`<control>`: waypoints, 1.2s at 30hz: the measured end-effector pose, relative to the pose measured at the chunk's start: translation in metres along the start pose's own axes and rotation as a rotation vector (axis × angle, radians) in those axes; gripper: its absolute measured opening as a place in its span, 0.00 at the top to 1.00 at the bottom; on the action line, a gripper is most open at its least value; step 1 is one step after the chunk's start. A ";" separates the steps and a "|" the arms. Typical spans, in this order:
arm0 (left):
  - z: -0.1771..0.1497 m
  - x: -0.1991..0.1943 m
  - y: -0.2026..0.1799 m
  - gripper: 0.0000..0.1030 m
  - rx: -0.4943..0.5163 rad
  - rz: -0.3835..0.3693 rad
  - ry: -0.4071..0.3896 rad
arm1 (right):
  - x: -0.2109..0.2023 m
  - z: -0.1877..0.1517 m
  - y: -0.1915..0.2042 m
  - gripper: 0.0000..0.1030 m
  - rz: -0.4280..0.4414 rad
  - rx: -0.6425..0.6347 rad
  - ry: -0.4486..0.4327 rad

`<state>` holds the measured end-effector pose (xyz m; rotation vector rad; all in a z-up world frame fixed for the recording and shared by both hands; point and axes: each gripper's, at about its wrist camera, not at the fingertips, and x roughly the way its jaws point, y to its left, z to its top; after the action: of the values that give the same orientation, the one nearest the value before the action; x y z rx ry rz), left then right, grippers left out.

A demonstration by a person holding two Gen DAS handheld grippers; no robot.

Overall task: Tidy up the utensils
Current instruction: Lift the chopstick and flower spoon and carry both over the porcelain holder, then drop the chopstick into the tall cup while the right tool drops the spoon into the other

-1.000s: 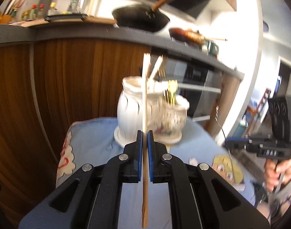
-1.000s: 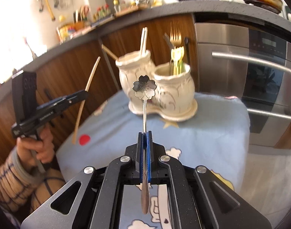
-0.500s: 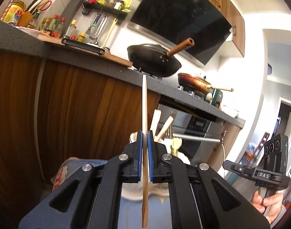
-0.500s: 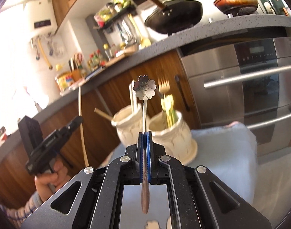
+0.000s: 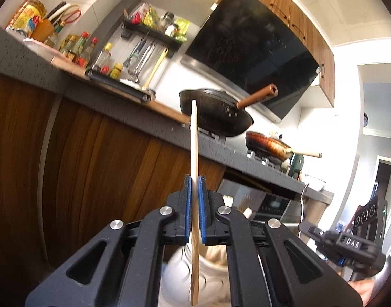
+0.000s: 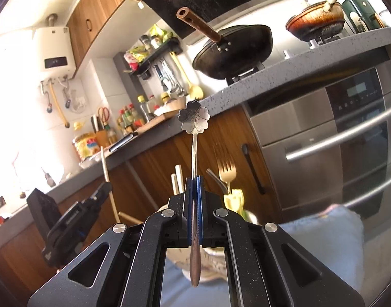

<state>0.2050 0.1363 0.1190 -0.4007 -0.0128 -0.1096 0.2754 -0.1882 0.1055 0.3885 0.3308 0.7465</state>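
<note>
My left gripper [image 5: 194,179] is shut on a wooden chopstick [image 5: 194,138] that stands upright, its tip in front of the black wok. Below the jaws shows the blurred white ceramic holder [image 5: 180,278]. My right gripper [image 6: 194,179] is shut on a silver spoon with a flower-shaped bowl [image 6: 194,119], held upright. Just beyond it the holder's two pots are mostly hidden by the gripper; wooden chopsticks [image 6: 177,179], a gold fork [image 6: 227,175] and a yellow-handled utensil [image 6: 233,199] stick up from them. The left gripper [image 6: 104,189] with its chopstick appears at the left.
A dark counter [image 5: 118,107] over wooden cabinets carries a black wok [image 5: 215,112], a brown pan [image 5: 268,145] and bottles. A steel oven [image 6: 336,140] stands at the right. A light blue cloth [image 6: 323,240] covers the surface under the holder. The right gripper [image 5: 346,243] shows at the lower right.
Both grippers have risen and tilted upward with their utensils. The holder has dropped low behind the jaws, and the counter, wok and hood now fill both views.
</note>
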 end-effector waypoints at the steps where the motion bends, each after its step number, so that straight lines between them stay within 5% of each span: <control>1: 0.002 0.002 0.001 0.95 -0.001 -0.002 -0.013 | 0.004 -0.001 0.000 0.96 -0.003 -0.005 -0.003; 16: 0.009 0.039 -0.011 0.95 0.022 -0.020 -0.128 | 0.026 0.005 0.001 0.96 -0.023 -0.072 -0.060; 36: -0.034 0.056 -0.013 0.95 0.049 -0.030 0.006 | 0.040 -0.012 -0.002 0.96 -0.155 -0.172 -0.075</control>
<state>0.2592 0.1055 0.0948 -0.3514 -0.0153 -0.1397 0.2988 -0.1584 0.0876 0.2251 0.2210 0.6021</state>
